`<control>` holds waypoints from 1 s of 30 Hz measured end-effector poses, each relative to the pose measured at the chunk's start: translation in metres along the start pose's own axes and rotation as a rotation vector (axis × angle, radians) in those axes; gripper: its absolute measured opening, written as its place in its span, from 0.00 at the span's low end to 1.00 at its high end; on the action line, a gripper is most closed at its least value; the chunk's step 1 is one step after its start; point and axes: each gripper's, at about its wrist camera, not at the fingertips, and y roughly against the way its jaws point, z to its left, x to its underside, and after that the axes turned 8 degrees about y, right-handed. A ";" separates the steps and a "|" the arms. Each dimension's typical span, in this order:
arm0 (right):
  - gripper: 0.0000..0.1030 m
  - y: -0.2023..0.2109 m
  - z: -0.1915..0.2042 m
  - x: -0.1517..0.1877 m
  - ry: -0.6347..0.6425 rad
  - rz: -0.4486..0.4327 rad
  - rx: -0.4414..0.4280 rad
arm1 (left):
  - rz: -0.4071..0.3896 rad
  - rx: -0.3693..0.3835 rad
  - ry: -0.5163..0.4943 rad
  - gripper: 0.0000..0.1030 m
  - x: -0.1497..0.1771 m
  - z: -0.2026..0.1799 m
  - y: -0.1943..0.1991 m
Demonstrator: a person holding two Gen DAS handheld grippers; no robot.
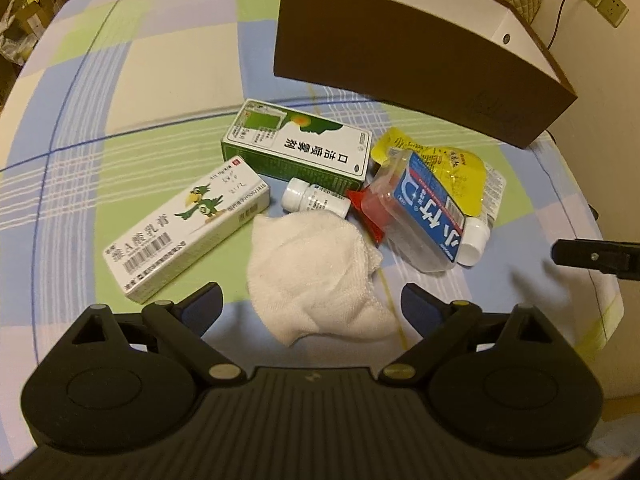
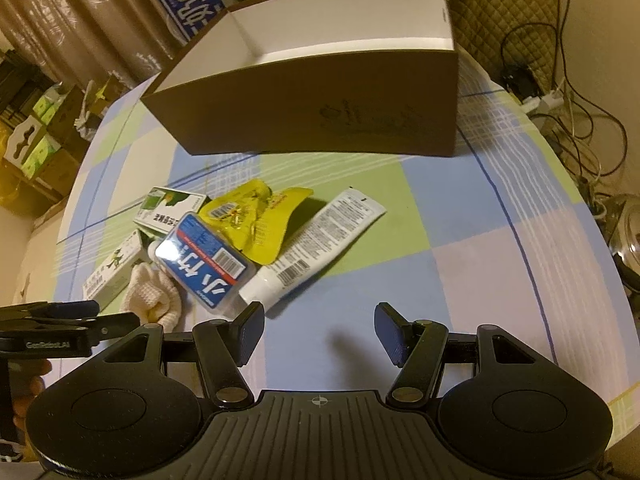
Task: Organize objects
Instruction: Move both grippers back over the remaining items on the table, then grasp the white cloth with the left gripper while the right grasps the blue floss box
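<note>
A pile of small items lies on the checked tablecloth (image 1: 160,80). It holds a white folded cloth (image 1: 312,280), a white parrot-print box (image 1: 184,236), a green-and-white box (image 1: 296,148), a small white bottle (image 1: 312,200), a clear case with a blue label (image 1: 428,216), a yellow pouch (image 1: 452,168) and a white tube (image 2: 320,252). My left gripper (image 1: 312,308) is open just above the cloth, fingers either side of it. My right gripper (image 2: 320,332) is open over bare tablecloth, right of the tube's cap. A brown box with a white inside (image 2: 320,120) stands behind the pile.
Blue and printed cartons (image 2: 192,4) stand behind the brown box. Cables and a wall socket (image 1: 604,0) lie at the right. A metal pot (image 2: 628,236) sits off the table's right edge. Cardboard boxes (image 2: 36,140) stand beyond the left edge. The left gripper's tip (image 2: 72,312) shows in the right wrist view.
</note>
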 end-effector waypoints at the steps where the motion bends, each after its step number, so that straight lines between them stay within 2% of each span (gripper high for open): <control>1: 0.57 0.000 -0.002 0.000 -0.006 0.002 0.003 | 0.002 -0.003 0.001 0.90 -0.001 0.000 -0.004; 6: 0.57 -0.002 -0.008 0.001 -0.028 0.010 0.013 | 0.007 0.000 0.007 0.88 -0.005 0.000 -0.019; 10: 0.57 -0.004 -0.010 0.001 -0.037 0.013 0.016 | 0.004 -0.003 -0.015 0.78 -0.006 -0.004 -0.027; 14: 0.57 -0.007 -0.008 -0.001 -0.030 0.012 0.009 | -0.009 -0.013 -0.040 0.72 -0.004 -0.008 -0.030; 23: 0.57 -0.015 0.014 -0.009 0.092 -0.036 -0.059 | -0.067 0.005 -0.100 0.33 0.005 -0.008 -0.011; 24: 0.57 -0.017 0.017 -0.011 0.114 -0.042 -0.072 | -0.069 0.013 -0.096 0.28 0.006 -0.007 -0.007; 25: 0.57 -0.018 0.022 -0.012 0.138 -0.051 -0.088 | -0.071 0.021 -0.092 0.16 0.006 -0.006 -0.004; 30: 0.57 -0.029 0.050 -0.016 0.315 -0.081 -0.141 | -0.080 0.006 -0.058 0.16 0.007 0.003 0.011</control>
